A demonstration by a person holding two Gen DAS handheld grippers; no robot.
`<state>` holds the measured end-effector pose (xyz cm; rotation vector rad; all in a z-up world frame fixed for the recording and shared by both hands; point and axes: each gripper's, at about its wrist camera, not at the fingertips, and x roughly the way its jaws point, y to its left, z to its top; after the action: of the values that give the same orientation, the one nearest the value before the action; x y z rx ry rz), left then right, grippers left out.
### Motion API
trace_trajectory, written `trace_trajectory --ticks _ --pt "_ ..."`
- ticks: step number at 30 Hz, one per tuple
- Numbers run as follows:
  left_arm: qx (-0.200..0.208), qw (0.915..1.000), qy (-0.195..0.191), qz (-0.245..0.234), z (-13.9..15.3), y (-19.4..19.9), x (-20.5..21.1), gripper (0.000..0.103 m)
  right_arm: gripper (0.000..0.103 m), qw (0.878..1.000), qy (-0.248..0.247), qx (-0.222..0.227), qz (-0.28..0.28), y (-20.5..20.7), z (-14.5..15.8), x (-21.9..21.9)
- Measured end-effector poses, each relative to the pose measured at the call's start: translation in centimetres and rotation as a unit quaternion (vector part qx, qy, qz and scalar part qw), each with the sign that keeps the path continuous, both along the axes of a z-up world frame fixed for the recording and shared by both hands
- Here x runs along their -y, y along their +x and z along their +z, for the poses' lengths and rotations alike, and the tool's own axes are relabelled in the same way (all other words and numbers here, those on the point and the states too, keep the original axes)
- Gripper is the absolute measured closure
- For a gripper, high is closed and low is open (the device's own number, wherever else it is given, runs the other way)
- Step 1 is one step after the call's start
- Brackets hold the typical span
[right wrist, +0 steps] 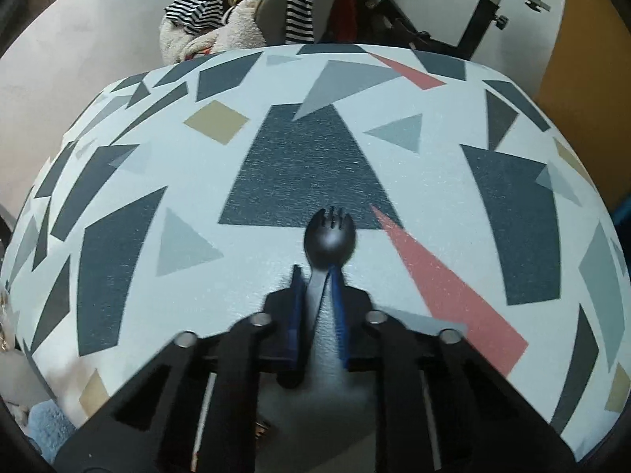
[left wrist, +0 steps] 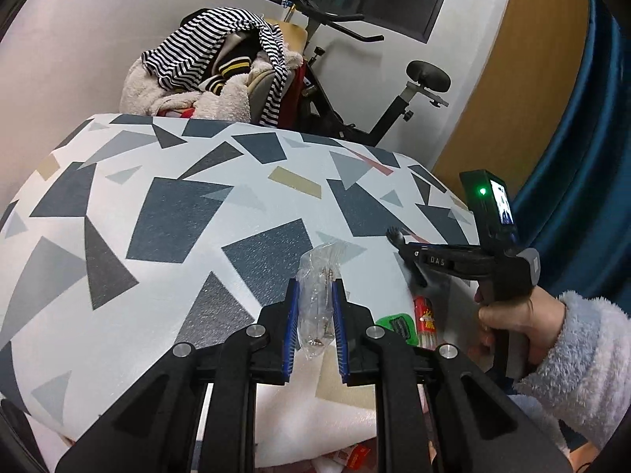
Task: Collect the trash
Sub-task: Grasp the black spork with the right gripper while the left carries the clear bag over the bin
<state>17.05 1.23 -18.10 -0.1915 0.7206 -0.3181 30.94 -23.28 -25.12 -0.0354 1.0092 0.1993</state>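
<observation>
Left gripper (left wrist: pixel 314 307) clamped on crinkled clear wrapper (left wrist: pixel 315 299), right gripper (right wrist: pixel 318 276) clamped on black spork (right wrist: pixel 329 236)

White letters "DAS" stand on the right tongs (left wrist: pixel 398 242), on the black body.

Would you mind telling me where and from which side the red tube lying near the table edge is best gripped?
Grip the red tube across its middle, coming from above. It looks to lie flat and lengthwise, with narrow, rounded sides that suit the pads. The green item sits close on its left, so keep that finger tight to the tube. Both grippers are occupied now.
</observation>
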Motion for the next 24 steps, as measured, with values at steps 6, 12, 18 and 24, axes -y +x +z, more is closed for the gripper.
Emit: trace_trajectory --ticks 6,12,18,24 --pt "0.002 1.0000 0.000 -0.001 -0.2 -1.1 -0.6 0.087 0.090 0.998 0.049 0.033 -0.004 -2.2 0.9 1.4" --pt "-0.005 0.9998 0.012 -0.015 -0.9 -2.5 -0.2 0.087 0.090 0.995 0.077 0.070 -0.001 -4.9 2.8 2.1" --pt "-0.012 0.9990 0.027 -0.034 -1.6 -5.2 0.5 0.087 0.090 0.991 0.090 0.103 0.013 -9.3 5.0 2.7" --pt "-0.032 0.9977 0.037 -0.046 -2.8 -8.1 1.1 0.087 0.090 0.987 0.110 0.113 0.019 -12.7 6.1 3.0"
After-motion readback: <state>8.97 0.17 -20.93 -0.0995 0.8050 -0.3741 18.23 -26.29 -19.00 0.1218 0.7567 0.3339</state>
